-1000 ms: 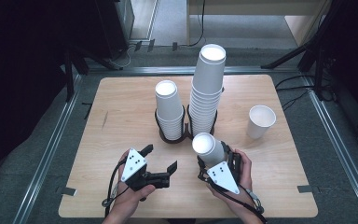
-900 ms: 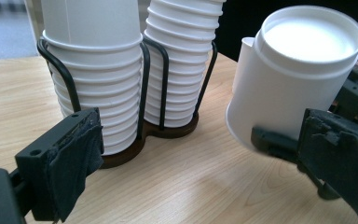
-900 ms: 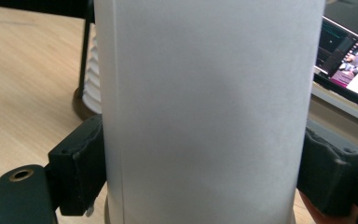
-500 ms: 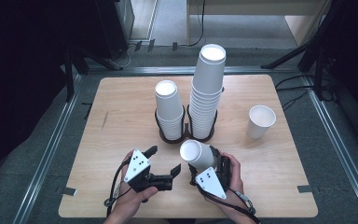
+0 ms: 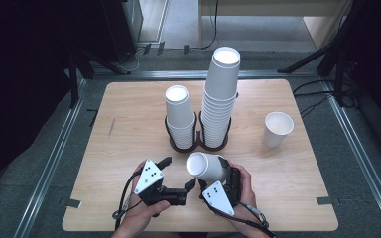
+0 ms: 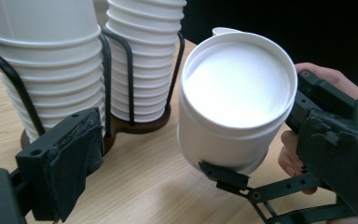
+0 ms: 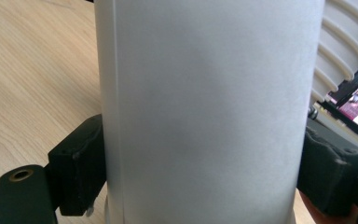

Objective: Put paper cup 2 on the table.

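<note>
My right gripper (image 5: 219,174) is shut on a white paper cup (image 5: 204,165), which lies tilted over to the left above the table's near edge. In the right gripper view both black pads (image 7: 80,171) press the cup's wall (image 7: 200,107) from either side. My left gripper (image 5: 177,174) stands open just left of it, jaws pointing right. In the left gripper view the cup's flat round end (image 6: 237,86) faces the camera between the wide-apart pads (image 6: 67,170), and neither pad touches it.
A dark wire holder (image 5: 198,145) at the table's middle carries a short stack (image 5: 181,115) and a tall stack (image 5: 221,94) of upturned white cups. One single cup (image 5: 277,130) stands upright at the right. The wooden table (image 5: 129,109) has dark floor around it.
The right hand has brought the cup left and a little down, tipping it from upright over toward the left gripper. The left gripper has stayed where it was, open.
</note>
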### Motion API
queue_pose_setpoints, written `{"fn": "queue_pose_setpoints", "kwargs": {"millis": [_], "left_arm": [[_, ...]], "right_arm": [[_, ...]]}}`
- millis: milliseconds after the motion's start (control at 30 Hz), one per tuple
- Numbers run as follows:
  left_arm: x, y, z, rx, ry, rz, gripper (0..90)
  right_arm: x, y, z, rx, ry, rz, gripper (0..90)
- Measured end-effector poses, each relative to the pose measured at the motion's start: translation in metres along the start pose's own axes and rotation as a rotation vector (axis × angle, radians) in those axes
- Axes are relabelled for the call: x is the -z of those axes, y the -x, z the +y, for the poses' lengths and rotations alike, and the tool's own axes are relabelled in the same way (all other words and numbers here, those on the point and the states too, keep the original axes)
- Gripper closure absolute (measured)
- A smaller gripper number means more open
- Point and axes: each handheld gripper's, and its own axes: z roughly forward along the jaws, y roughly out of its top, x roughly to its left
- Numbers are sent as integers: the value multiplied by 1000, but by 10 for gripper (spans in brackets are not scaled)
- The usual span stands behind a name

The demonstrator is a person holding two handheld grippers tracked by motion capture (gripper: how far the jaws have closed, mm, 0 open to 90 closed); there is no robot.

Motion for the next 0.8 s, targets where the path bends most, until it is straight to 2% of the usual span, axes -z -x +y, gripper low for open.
{"fn": "queue_pose_setpoints", "kwargs": {"millis": [200,267,300,400,633,767,800], "left_arm": [[-3,3,-1,-8,-25,-34,36],[-3,3,-1,-7,-29,-39,36],[-4,3,-2,-2,-32,-45,37],[-5,3,-2,0,-59,-45,64],[-7,3,-3,8,-77,-55,86],[-7,4,-3,1,-91,-57,136],[-7,5,-3,-3,-95,-69,139]], "right_arm": [[2,-7,2,94,20,18,146],[2,-9,3,102,19,23,146],[3,-10,4,127,27,18,145],[4,-12,5,153,43,23,145],[7,-15,7,206,61,34,144],[8,-17,8,257,72,32,143],[8,-17,8,260,75,33,143]]}}
